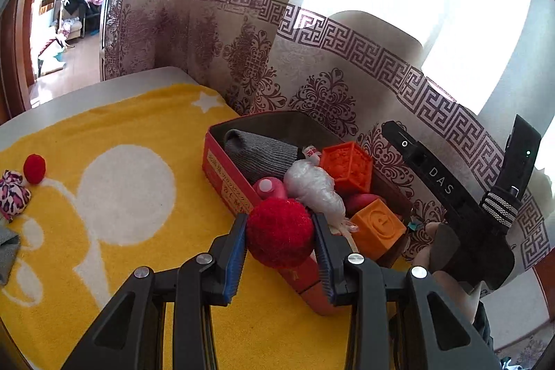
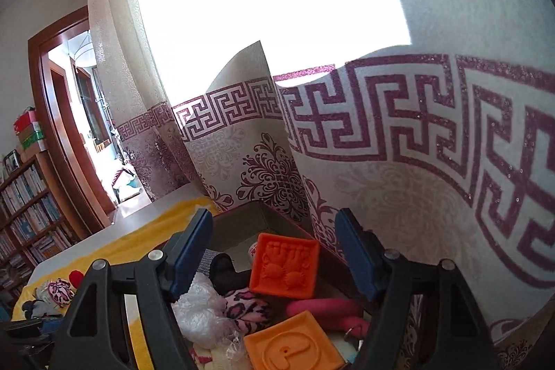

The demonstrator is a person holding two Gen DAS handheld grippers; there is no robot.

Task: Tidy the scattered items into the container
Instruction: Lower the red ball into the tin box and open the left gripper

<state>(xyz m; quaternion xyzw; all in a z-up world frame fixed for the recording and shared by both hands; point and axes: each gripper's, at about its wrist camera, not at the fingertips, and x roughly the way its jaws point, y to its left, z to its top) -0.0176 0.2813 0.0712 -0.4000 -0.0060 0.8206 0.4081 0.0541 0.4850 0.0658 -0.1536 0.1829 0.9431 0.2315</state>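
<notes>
My left gripper (image 1: 280, 233) is shut on a red felt ball (image 1: 279, 232) and holds it over the near wall of the red box (image 1: 227, 175). The box holds a grey cloth (image 1: 258, 151), a crumpled plastic bag (image 1: 314, 188), two orange embossed cubes (image 1: 347, 167) (image 1: 378, 233) and pink toys. My right gripper (image 2: 274, 252) is open and empty above the same box (image 2: 242, 221), over an orange cube (image 2: 284, 269), a leopard-print pouch (image 2: 244, 307) and the plastic bag (image 2: 197, 311). The right gripper's body (image 1: 461, 196) shows beyond the box in the left wrist view.
A smaller red ball (image 1: 34, 168), a pink leopard-print pouch (image 1: 12, 195) and a grey cloth (image 1: 7, 248) lie on the yellow towel (image 1: 138, 231) at far left. A patterned curtain (image 1: 312, 75) hangs right behind the box. A bookshelf (image 2: 24, 207) and a doorway stand to the left.
</notes>
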